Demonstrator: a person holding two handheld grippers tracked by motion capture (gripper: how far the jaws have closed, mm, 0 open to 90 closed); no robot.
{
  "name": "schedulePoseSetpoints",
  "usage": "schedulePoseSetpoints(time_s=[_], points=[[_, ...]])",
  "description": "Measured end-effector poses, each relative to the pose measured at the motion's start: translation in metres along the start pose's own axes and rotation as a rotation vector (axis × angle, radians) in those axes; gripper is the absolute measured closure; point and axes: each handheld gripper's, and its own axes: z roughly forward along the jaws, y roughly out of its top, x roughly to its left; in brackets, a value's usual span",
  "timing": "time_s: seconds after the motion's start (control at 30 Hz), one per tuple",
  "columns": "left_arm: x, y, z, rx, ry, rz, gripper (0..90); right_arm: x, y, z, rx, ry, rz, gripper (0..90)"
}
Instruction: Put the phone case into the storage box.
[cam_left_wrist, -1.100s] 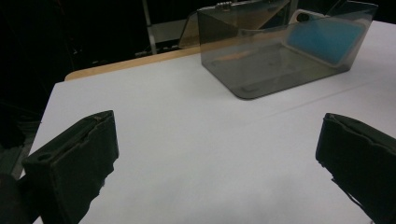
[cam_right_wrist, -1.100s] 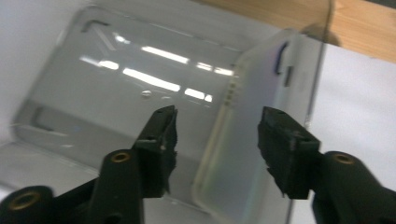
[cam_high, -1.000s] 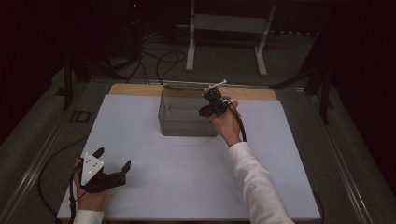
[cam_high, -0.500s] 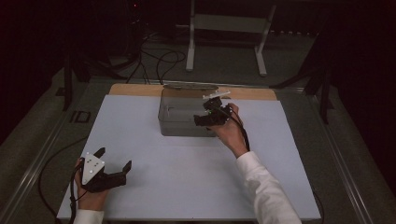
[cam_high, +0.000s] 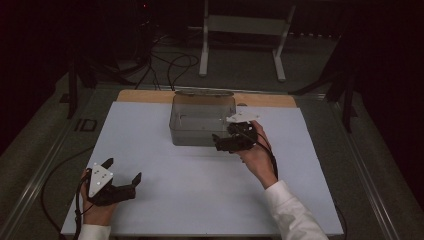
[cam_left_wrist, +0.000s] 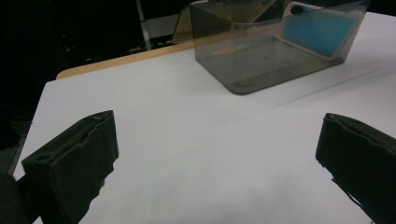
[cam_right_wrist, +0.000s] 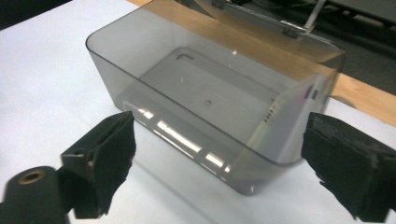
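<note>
A smoky clear plastic box (cam_high: 202, 120) stands at the back middle of the white table top (cam_high: 165, 200). Inside it a flat phone-like slab (cam_right_wrist: 289, 116) leans against the right end wall; its blue face (cam_left_wrist: 313, 30) shows in the left gripper view. My right gripper (cam_high: 218, 143) is just outside the box's near right corner. Its jaws have just been opening and now stand open with nothing between them (cam_right_wrist: 217, 168), the box (cam_right_wrist: 210, 98) lying just beyond. My left gripper (cam_high: 123, 171) rests at the front left, open and empty (cam_left_wrist: 217, 163).
A wooden strip (cam_high: 145, 96) runs along the table's far edge behind the box. Beyond it are cables (cam_high: 170, 65) and a metal stand (cam_high: 242, 30) on the floor. The box's lid (cam_right_wrist: 261, 16) hangs open at its far side.
The right gripper has drawn back from over the box's far right part to its near right corner, and its jaws have opened. The left gripper has stayed put.
</note>
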Motion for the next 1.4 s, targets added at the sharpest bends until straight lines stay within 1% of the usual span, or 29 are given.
schedulePoseSetpoints(time_s=[0.07,0.1,0.2,0.27,0.37,0.4,0.5,0.53,0.63,0.67,0.8,0.93,0.97,1.0,1.03,1.1,1.17,1.23,1.3,1.33,1.4], points=[[0.0,0.0,0.0,0.002,-0.004,-0.003,0.1,0.001,-0.007,-0.006,-0.025,-0.019,-0.022,9.6],[0.0,0.0,0.0,0.001,-0.005,-0.003,0.1,0.002,-0.011,-0.009,-0.039,-0.032,-0.023,9.5],[0.001,0.002,-0.001,-0.001,-0.005,0.003,0.1,0.001,-0.023,-0.018,-0.065,-0.03,0.002,9.6],[0.002,0.003,-0.002,0.0,-0.003,0.003,0.1,0.001,-0.031,-0.022,-0.07,-0.037,-0.001,9.6],[0.005,0.004,-0.005,-0.008,0.002,-0.001,0.1,-0.002,-0.041,-0.03,-0.083,-0.031,0.027,9.6],[0.006,0.005,-0.006,-0.011,0.001,-0.005,0.1,-0.002,-0.044,-0.033,-0.1,-0.026,0.039,9.6],[0.008,0.006,-0.008,-0.017,0.001,-0.011,0.1,-0.005,-0.051,-0.043,-0.106,-0.03,0.053,9.6],[0.008,0.007,-0.009,-0.018,0.001,-0.012,0.1,-0.005,-0.052,-0.047,-0.117,-0.031,0.059,9.6],[0.01,0.009,-0.012,-0.018,0.0,-0.009,0.1,-0.006,-0.054,-0.054,-0.135,-0.028,0.058,9.6],[0.01,0.01,-0.013,-0.019,-0.002,-0.01,0.1,-0.005,-0.056,-0.061,-0.148,-0.029,0.046,9.6],[0.014,0.013,-0.019,-0.027,-0.003,-0.018,0.1,-0.002,-0.062,-0.074,-0.16,-0.056,-0.005,9.6],[0.016,0.015,-0.022,-0.033,-0.006,-0.023,0.1,-0.004,-0.069,-0.086,-0.182,-0.06,0.007,9.6],[0.016,0.015,-0.022,-0.035,-0.008,-0.026,0.1,-0.004,-0.071,-0.089,-0.187,-0.062,0.02,9.6],[0.016,0.015,-0.023,-0.036,-0.011,-0.026,0.1,-0.006,-0.075,-0.091,-0.212,-0.063,0.025,9.6],[0.015,0.015,-0.023,-0.038,-0.012,-0.029,0.1,-0.008,-0.08,-0.093,-0.221,-0.063,0.037,9.6],[0.015,0.016,-0.023,-0.037,-0.019,-0.024,0.1,-0.013,-0.09,-0.093,-0.201,-0.083,0.039,9.6],[0.014,0.017,-0.023,-0.039,-0.029,-0.023,0.1,-0.015,-0.099,-0.096,-0.23,-0.085,0.058,9.6],[0.013,0.017,-0.024,-0.041,-0.032,-0.024,0.1,-0.019,-0.107,-0.098,-0.23,-0.088,0.072,9.5],[0.013,0.018,-0.024,-0.043,-0.036,-0.023,0.1,-0.021,-0.115,-0.101,-0.264,-0.089,0.075,9.4],[0.013,0.018,-0.025,-0.048,-0.033,-0.026,0.0,-0.022,-0.117,-0.101,-0.263,-0.095,0.082,9.1],[0.013,0.018,-0.025,-0.051,-0.042,-0.028,0.0,-0.023,-0.123,-0.103,-0.282,-0.102,0.089,9.0]])
